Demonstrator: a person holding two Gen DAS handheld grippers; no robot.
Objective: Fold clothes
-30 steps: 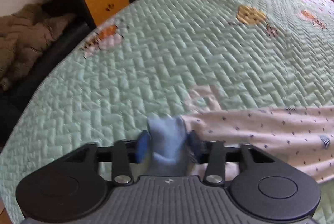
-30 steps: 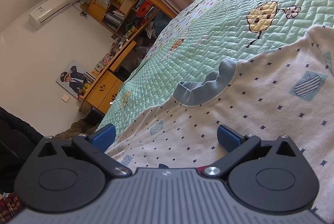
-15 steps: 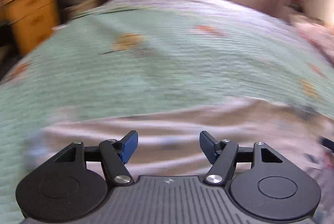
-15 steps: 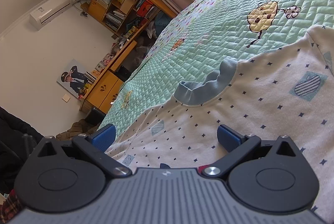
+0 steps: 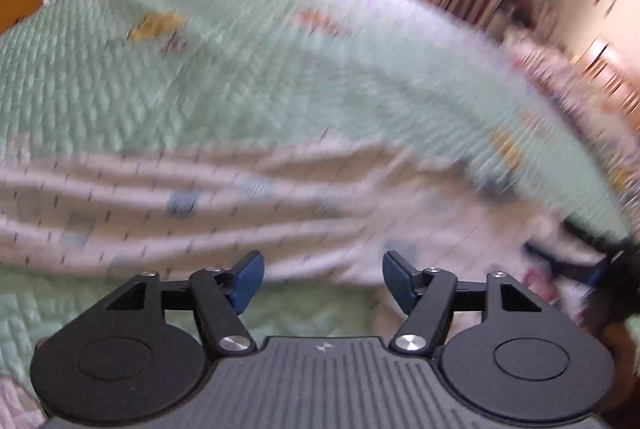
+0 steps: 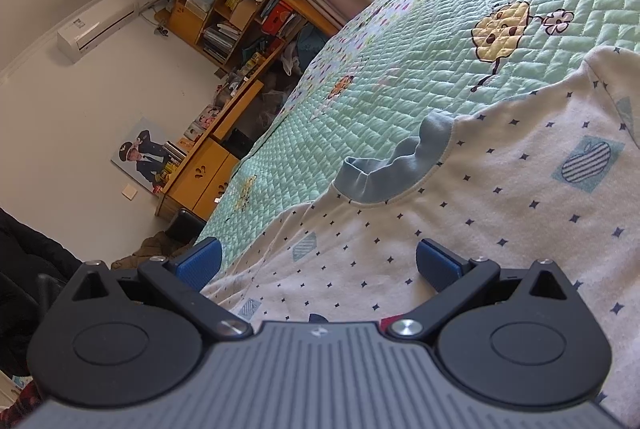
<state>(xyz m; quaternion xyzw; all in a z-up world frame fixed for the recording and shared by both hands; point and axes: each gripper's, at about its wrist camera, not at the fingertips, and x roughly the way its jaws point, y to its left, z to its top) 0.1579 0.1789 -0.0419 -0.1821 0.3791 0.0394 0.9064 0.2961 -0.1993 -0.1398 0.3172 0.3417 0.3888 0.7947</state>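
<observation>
A cream top [image 6: 460,229] with a blue collar [image 6: 396,169] lies spread on the green quilt [image 6: 400,81], flat so I can fold it. My left gripper [image 5: 323,279] tilts down over the top's near edge, its jaws opening with nothing between them. My right gripper [image 6: 318,263] sits low, almost level, over the fabric, jaws wide apart and empty, I judge waiting for the next fold

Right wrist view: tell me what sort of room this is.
Most likely a bedroom in a home. A bed with a green quilted bedspread fills the view, a white patterned top lies spread on it, and a cluttered wooden desk with shelves stands along the wall under an air conditioner.
</observation>
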